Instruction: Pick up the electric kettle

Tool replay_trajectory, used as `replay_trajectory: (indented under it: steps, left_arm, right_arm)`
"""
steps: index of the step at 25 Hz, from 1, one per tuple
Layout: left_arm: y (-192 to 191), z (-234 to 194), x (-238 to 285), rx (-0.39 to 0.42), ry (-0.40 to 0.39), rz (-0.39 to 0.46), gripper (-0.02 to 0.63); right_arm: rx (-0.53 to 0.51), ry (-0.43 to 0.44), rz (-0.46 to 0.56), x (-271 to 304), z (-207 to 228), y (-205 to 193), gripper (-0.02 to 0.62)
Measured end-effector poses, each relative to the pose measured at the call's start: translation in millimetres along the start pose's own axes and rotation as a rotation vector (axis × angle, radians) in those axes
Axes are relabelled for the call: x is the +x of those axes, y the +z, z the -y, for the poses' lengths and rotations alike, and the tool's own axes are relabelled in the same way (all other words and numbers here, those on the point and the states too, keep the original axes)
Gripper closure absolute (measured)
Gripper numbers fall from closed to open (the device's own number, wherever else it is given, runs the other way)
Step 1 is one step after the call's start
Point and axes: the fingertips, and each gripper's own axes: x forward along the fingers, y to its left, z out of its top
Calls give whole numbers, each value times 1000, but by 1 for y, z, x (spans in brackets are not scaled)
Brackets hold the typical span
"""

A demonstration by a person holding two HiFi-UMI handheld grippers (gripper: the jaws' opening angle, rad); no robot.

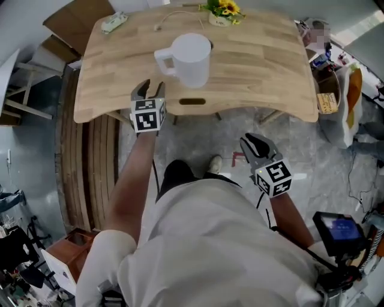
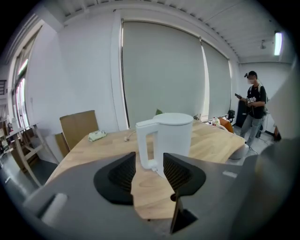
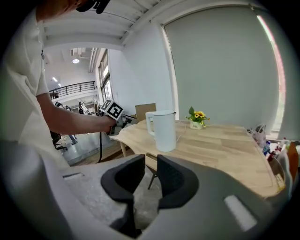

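White electric kettle (image 1: 191,59) stands upright near the wooden table's (image 1: 264,66) front edge, probably rigid, slick-walled, light if empty, so its loop handle (image 1: 164,61) looks the best hold; left gripper (image 1: 150,90) gapes empty just short of it, right gripper (image 1: 256,144) slightly apart, empty.

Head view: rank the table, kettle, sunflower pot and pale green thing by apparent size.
Largest: wooden table.
Then white electric kettle.
Then sunflower pot and pale green object: about alike, both far from the camera, so unranked.
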Motion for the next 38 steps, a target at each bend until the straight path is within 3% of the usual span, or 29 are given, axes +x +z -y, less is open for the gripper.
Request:
replay_trajectory:
  steps: [6,15,23,26,30,38]
  left_arm:
    - [14,-29,72,-1,42,2,377]
    - [30,-33,125,120,34,50,367]
    - [23,-35,146,22,-30,83,419]
    - [21,-30,158,-35,-51,57,531]
    - [16,-29,163,-113,-54,35,532]
    - [21,-32,166,-182,-26,35,535]
  right_arm:
    - [34,-92,11,18,29,24,525]
    - [115,-212,1,38,33,38,525]
    - [145,-265,-32,41,16,40,525]
    - [151,-280,-45,45,22,40,525]
    - [150,-298,-48,44,23,42,525]
    - [164,-299,-50,50,25,45,525]
